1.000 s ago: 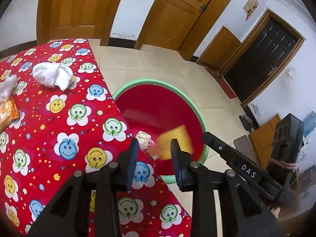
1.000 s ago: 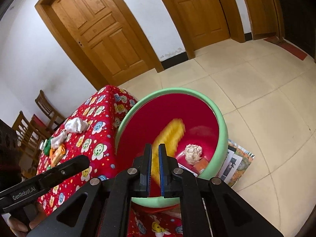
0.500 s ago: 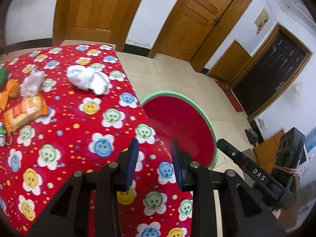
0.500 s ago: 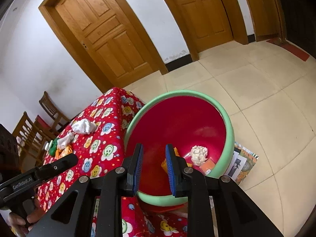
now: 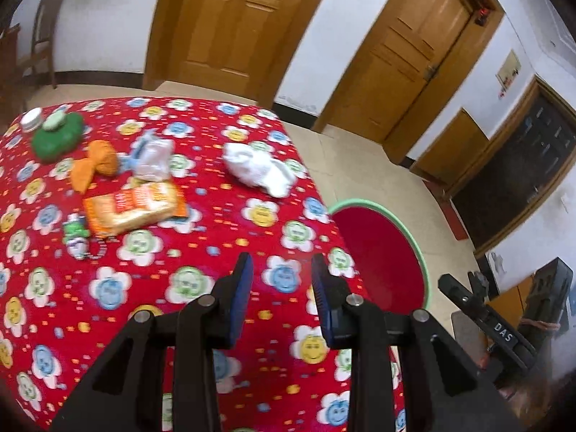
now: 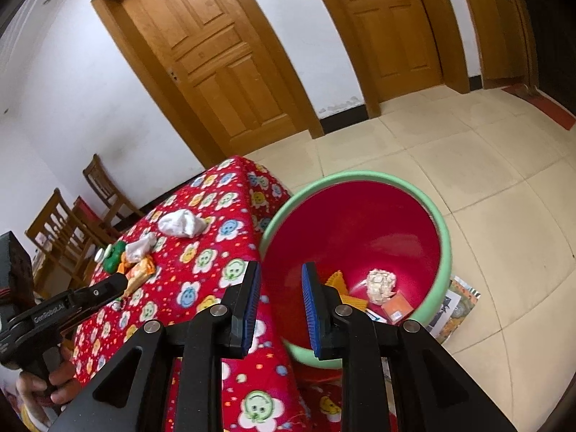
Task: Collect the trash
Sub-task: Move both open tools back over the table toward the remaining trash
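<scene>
A red bin with a green rim (image 6: 444, 237) stands on the floor beside the table; it also shows in the left wrist view (image 5: 419, 252). Inside lie a crumpled paper ball (image 6: 379, 284), a yellow wrapper (image 6: 336, 282) and an orange scrap (image 6: 397, 306). On the red flowered tablecloth (image 5: 201, 270) lie a white tissue wad (image 5: 259, 169), an orange snack packet (image 5: 133, 208), a clear crumpled wrapper (image 5: 153, 158), an orange wrapper (image 5: 95, 163) and a small green-white item (image 5: 75, 234). My left gripper (image 5: 280, 288) is open and empty above the table. My right gripper (image 6: 279, 302) is open and empty over the bin's near edge.
A green lump (image 5: 54, 138) with white caps (image 5: 30, 120) sits at the table's far left. Wooden chairs (image 6: 54, 230) stand behind the table. Printed paper (image 6: 455, 306) lies on the tiled floor by the bin. Wooden doors (image 6: 216, 57) line the far wall.
The yellow wrapper dropped from my right gripper into the bin and that gripper opened. My left gripper swung left from over the bin to over the table, staying open.
</scene>
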`<state>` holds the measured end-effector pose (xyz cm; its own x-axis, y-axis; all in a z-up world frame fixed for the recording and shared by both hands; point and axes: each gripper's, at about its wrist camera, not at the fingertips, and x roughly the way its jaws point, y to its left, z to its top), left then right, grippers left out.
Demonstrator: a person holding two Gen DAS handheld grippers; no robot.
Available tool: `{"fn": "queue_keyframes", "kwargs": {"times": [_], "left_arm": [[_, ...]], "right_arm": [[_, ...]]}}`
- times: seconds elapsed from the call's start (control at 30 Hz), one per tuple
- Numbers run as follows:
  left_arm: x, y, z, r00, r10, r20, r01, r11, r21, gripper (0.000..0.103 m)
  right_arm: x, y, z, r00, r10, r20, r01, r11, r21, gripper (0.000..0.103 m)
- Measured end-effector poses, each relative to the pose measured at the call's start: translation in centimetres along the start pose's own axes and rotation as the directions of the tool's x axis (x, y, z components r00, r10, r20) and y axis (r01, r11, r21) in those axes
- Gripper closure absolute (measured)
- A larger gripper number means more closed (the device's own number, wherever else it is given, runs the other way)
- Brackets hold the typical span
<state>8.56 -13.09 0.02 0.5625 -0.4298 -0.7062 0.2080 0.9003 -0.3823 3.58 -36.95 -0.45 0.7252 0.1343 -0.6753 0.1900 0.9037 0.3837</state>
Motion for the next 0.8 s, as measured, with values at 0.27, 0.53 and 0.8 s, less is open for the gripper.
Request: {"fn": "queue_keyframes", "kwargs": {"times": [0.27, 0.53, 0.8], "left_arm": [[-2.6, 5.4, 1.0, 0.995, 0.091, 0.047, -0.087, 0.993, -0.081, 0.071], [-4.4, 10.2, 1.4, 0.982, 0.179, 0.064, -0.169, 0.975, -0.146, 0.071], [-4.5, 13.6, 1.3, 0.970, 0.234, 0.070, -0.218, 0.958, -0.189, 0.071]], "right_arm": [[0.2, 3.1, 0.9, 0.999, 0.037, -0.018, -0.038, 0.997, -0.065, 0.079], [1.1, 7.1, 1.8, 0.996, 0.066, -0.059, -0.074, 0.987, -0.144, 0.072], [3.8, 11.8, 2.4, 0.990, 0.089, -0.106, -0.109, 0.973, -0.205, 0.059]]}}
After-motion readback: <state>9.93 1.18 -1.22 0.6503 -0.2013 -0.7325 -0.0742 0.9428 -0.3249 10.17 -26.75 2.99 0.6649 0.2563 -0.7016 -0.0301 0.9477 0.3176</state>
